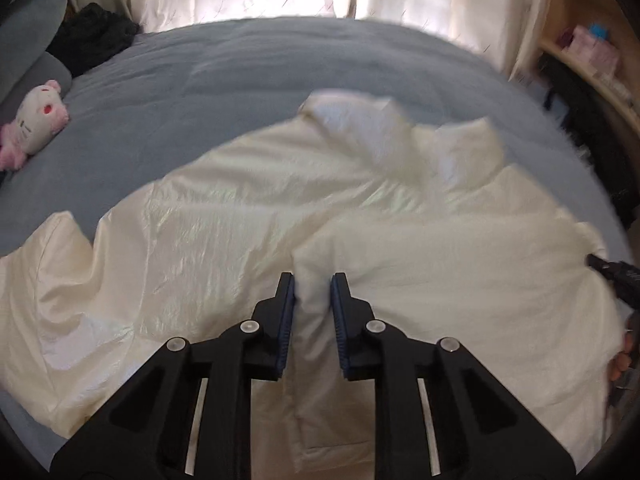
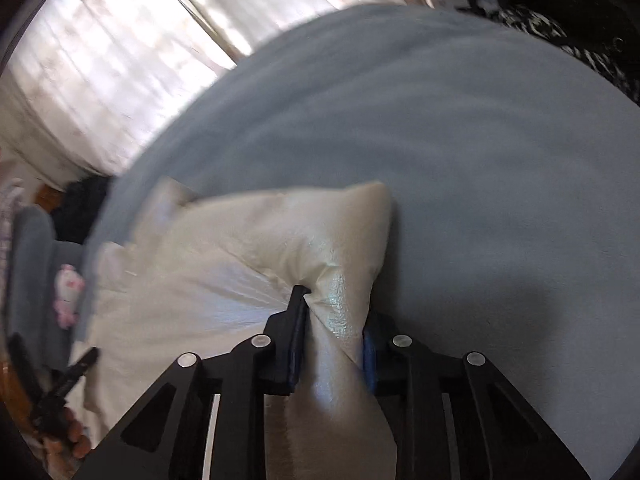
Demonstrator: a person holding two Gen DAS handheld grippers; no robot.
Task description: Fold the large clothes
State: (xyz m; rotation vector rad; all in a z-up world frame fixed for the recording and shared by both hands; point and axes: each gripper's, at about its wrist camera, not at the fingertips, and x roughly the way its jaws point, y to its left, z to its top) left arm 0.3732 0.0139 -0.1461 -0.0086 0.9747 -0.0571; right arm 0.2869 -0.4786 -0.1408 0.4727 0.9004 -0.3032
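On the far left of the bed (image 1: 280, 64), by the grey pillows, a pink-and-white plush toy (image 1: 34, 120) lay well apart from the work. Nearer, the cream padded jacket (image 1: 240, 220) was spread across the blue-grey cover, its shiny side up, with the left part lying loose and rumpled toward the bed's edge.

At the centre of the left wrist view, my left gripper (image 1: 313, 300) was nearly closed, its blue pads pinching a raised fold of the jacket's near edge. The fabric stood between the pads and was visibly squeezed.

Further right, my right gripper (image 2: 334, 320) was clamped on a bunched corner of the jacket (image 2: 240, 248); the cloth twisted into a tight rope between the jaws and ran back under the tool. That corner sat at the jacket's right-hand edge, with bare cover beyond it. Both views were motion-blurred.

Judgement: the step in hand was carrying a side panel over toward the middle. To do it well, I should have kept both grips level and equally tensioned, so the fold line ran straight. The slippery shell looked liable to slide, so a low, slow carry seemed wise. The right grip's twist should have been let out before laying down.
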